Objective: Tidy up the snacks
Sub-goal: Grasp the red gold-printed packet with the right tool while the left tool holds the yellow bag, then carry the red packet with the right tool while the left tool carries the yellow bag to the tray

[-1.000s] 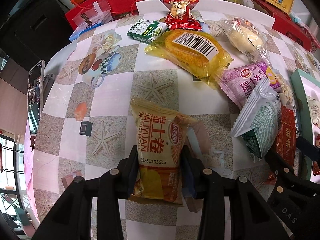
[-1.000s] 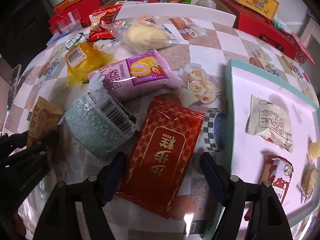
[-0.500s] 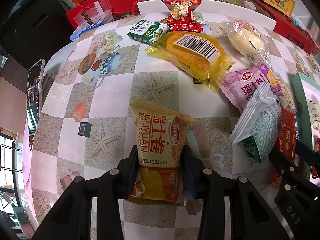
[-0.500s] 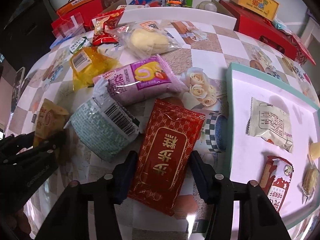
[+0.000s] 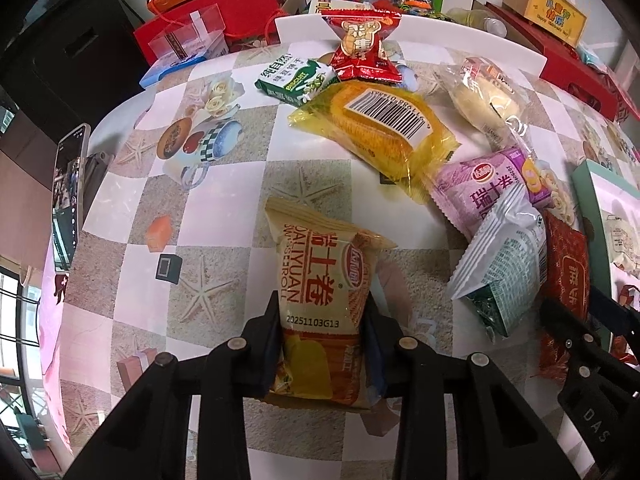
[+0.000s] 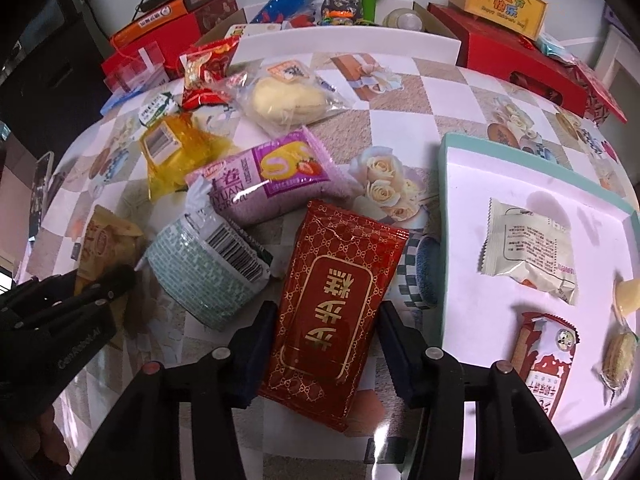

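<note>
Table [image 5: 224, 200] with checkered printed cover, carries everything, spreads ahead of both hand-held grippers. Tray [image 6: 452, 152], teal rim, white floor, sits right of the right hand-held gripper; in it a pale wrapped snack [image 6: 528, 252], a red-white packet [image 6: 544, 360] and two small pieces at the tray's right edge.

Red gold-patterned packet [image 6: 340, 308] lies flat on the table, its near half between the fingers of the right hand-held gripper [image 6: 324, 344]. Jaws have just been closing; the pads stand at both long edges of the packet, left pad touching, right pad at the edge, contact there hard to tell.

Yellow swiss roll pack [image 5: 324, 300] sits between the fingers of the left hand-held gripper [image 5: 322, 344], closed tight on its lower half, pads pressing both sides, wrapper pinched in; far end of the pack points away along the table.

Ahead-left of the right hand-held gripper: teal-white bag [image 6: 208, 268] touching the red packet's left edge, purple roll pack [image 6: 272, 176] beyond it, yellow clear wrapper [image 6: 176, 148], pale bun in clear bag [image 6: 288, 100], red bear packet [image 5: 360, 48], green biscuit pack [image 5: 296, 80] farthest.
</note>
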Demonstrator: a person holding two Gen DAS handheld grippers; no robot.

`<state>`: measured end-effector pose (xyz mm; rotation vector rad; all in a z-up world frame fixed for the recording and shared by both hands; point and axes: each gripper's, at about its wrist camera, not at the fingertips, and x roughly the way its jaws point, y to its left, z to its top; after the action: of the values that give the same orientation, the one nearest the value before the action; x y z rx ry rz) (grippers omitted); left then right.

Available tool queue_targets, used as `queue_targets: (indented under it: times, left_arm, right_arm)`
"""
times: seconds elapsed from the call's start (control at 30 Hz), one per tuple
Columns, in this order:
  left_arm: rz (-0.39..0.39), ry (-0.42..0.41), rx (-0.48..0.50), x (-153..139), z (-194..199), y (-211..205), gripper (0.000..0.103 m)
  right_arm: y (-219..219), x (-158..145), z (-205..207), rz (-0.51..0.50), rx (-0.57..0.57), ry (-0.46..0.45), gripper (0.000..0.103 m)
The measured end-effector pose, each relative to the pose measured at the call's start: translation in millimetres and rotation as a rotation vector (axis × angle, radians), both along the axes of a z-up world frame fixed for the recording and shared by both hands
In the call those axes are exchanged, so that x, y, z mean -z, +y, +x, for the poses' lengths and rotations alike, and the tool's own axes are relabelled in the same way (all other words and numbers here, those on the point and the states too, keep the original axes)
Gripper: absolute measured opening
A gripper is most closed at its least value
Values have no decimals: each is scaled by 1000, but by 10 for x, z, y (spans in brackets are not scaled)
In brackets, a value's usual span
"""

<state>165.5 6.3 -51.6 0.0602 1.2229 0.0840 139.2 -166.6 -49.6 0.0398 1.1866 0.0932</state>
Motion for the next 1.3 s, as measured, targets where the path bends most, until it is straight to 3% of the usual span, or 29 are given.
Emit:
queue_targets:
  times: [0.6,0.87,1.3]
  left_arm:
    - [-8,-145,7,-509,-115,-85,37]
    - [-16,-190,44,-663,-135,-226,37]
    - [-40,-218,135,-762,-128,-624,37]
  right_arm:
    - [-157,-452,-138,67,38,-125,53]
    - [-253,-492,-149,91,61,-134,53]
    - [-1112,-583,-159,103,266,-158,53]
